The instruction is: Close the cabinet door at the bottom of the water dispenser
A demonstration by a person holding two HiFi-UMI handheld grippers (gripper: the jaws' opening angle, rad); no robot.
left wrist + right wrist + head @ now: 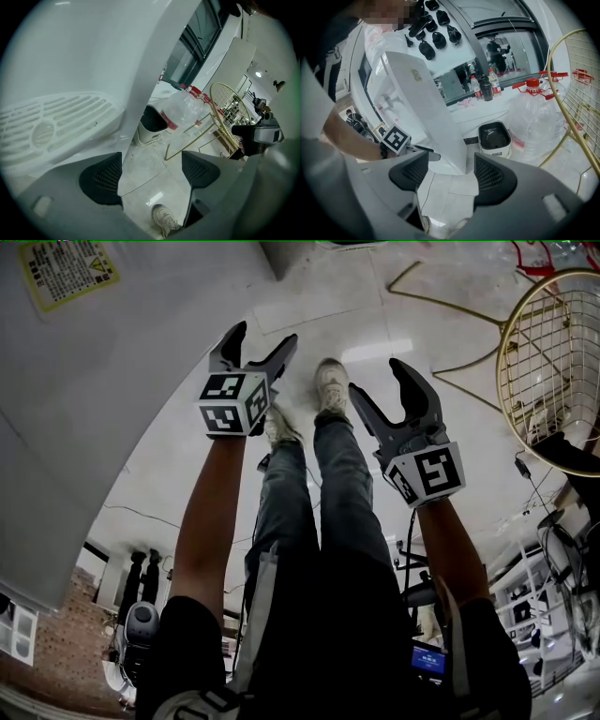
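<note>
No wording legible, yellow warning sticker (67,271) with a black triangle sign on the white water dispenser (84,427) (its lines of print too small to read), red label band (169,121) on a clear bottle (187,108), blurred

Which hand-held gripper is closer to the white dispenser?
The left hand-held gripper: it is right beside the white dispenser; the right hand-held gripper is farther off, over the floor.
</note>
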